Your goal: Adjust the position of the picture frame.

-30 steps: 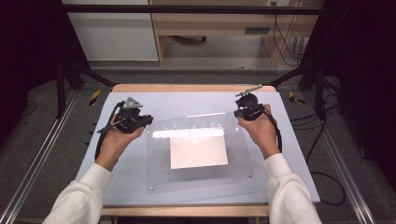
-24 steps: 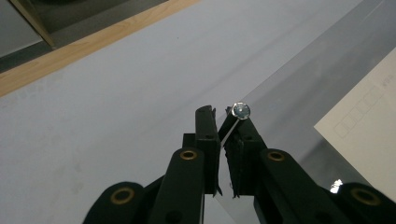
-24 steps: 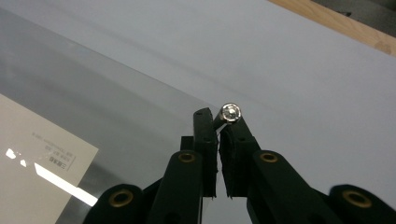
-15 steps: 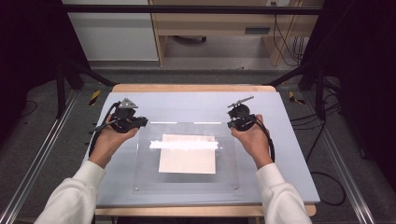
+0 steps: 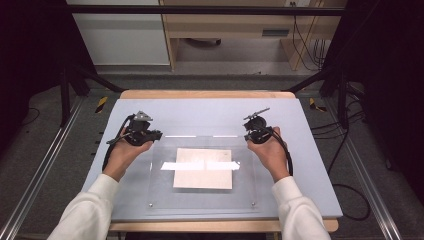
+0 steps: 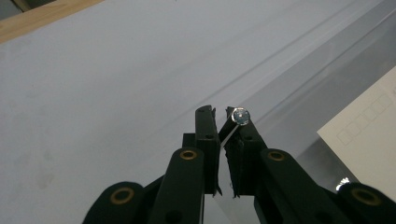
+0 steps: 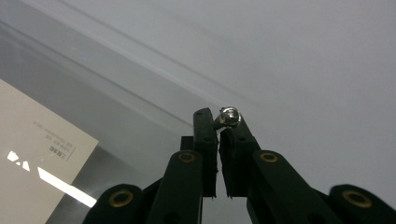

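Below, a clear sheet (image 5: 200, 170) covers a card (image 5: 204, 169); the mat (image 5: 200, 112) lies beneath.

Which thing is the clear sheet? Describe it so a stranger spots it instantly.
On the pale grey-blue table mat lies a large transparent rectangular acrylic sheet, its far corners gripped by both hand-held grippers. Unlike the cream paper card under it, it is see-through, with small metal screws at its corners.

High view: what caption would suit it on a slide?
Two hand-held black grippers, left and right, pinch the far corners of a clear acrylic sheet over a cream card.
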A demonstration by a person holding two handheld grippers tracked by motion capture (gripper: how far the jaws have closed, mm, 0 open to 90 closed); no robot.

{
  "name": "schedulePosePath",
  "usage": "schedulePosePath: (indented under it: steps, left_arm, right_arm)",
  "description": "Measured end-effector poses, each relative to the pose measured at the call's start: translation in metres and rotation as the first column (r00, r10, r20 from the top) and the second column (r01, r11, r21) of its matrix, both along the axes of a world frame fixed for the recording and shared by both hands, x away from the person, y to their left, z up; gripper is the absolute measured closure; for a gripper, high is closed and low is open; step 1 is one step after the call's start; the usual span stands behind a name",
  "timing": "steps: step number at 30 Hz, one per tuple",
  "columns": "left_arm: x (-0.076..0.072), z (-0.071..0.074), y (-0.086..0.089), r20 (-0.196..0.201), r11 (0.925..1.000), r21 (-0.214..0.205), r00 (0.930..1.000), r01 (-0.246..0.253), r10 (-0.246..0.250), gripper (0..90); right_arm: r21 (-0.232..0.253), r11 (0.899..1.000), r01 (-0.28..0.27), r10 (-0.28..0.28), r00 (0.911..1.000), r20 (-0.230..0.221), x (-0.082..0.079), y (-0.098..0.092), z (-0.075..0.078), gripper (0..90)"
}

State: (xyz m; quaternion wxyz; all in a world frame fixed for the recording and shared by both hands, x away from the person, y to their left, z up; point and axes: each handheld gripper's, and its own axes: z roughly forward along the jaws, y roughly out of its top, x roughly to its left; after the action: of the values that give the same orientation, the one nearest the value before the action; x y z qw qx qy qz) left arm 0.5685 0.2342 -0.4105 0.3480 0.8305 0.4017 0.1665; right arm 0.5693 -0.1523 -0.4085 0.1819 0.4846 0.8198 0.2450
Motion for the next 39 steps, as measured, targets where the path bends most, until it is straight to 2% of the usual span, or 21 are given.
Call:
schedulePosePath:
  steps: [7, 11, 14, 19, 20, 23, 26, 30, 34, 36, 37, 39]
  left_arm:
    - [0.004, -0.012, -0.005, -0.011, 0.9999, 0.011, 0.9999, 0.010, -0.010, 82.7]
    - [0.006, -0.019, -0.007, -0.020, 0.9999, -0.012, 0.9998, 0.000, 0.000, 82.7]
    - [0.006, -0.023, -0.007, -0.021, 0.9999, -0.014, 0.9998, -0.006, 0.006, 82.7]
    - [0.007, -0.028, -0.008, -0.016, 0.9999, 0.004, 0.9998, -0.013, 0.013, 83.3]
    - [0.007, -0.030, -0.008, -0.016, 0.9997, -0.009, 0.9996, -0.023, 0.023, 83.3]
    - [0.007, -0.031, -0.009, -0.009, 0.9997, 0.004, 0.9997, -0.022, 0.022, 83.3]
    - [0.008, -0.035, -0.009, -0.012, 0.9995, -0.009, 0.9995, -0.031, 0.031, 83.4]
    - [0.008, -0.039, -0.012, 0.002, 0.9995, 0.002, 0.9995, -0.032, 0.032, 83.9]
    - [0.008, -0.043, -0.014, -0.001, 0.9990, -0.009, 0.9990, -0.044, 0.044, 83.7]
    - [0.007, -0.045, -0.014, 0.007, 0.9989, -0.008, 0.9989, -0.047, 0.047, 81.7]
    - [0.006, -0.044, -0.014, 0.022, 0.9987, -0.017, 0.9986, -0.048, 0.048, 81.7]
    - [0.001, -0.041, -0.014, 0.074, 0.9974, -0.017, 0.9948, -0.070, 0.071, 72.1]
  right_arm:
    - [-0.006, 1.000, 0.011, -0.011, 0.9999, -0.007, 0.003, -0.003, -0.010, 85.8]
    - [0.005, 1.000, 0.017, -0.017, 0.9998, 0.004, 0.002, -0.007, -0.015, 85.6]
    - [0.015, 1.000, 0.010, -0.011, 0.9998, 0.017, 0.002, -0.010, -0.022, 85.6]
    - [0.028, 0.999, 0.016, -0.017, 0.9995, 0.027, 0.002, -0.010, -0.026, 85.6]
    - [0.037, 0.999, 0.018, -0.019, 0.9993, 0.032, 0.003, -0.011, -0.029, 85.6]
    - [0.049, 0.998, 0.026, -0.028, 0.9988, 0.039, 0.003, -0.011, -0.032, 85.5]
    - [0.056, 0.998, 0.026, -0.028, 0.9987, 0.043, 0.003, -0.012, -0.035, 85.5]
    - [0.066, 0.997, 0.031, -0.035, 0.9978, 0.056, 0.001, -0.014, -0.041, 85.5]
    - [0.074, 0.997, 0.034, -0.038, 0.9972, 0.064, -0.001, -0.017, -0.045, 85.3]
    - [0.087, 0.996, 0.032, -0.039, 0.9967, 0.072, -0.002, -0.019, -0.047, 83.5]
    - [0.102, 0.994, 0.031, -0.040, 0.9951, 0.091, -0.004, -0.021, -0.046, 81.2]
    - [0.126, 0.992, 0.025, -0.040, 0.9919, 0.121, -0.008, -0.025, -0.041, 75.3]
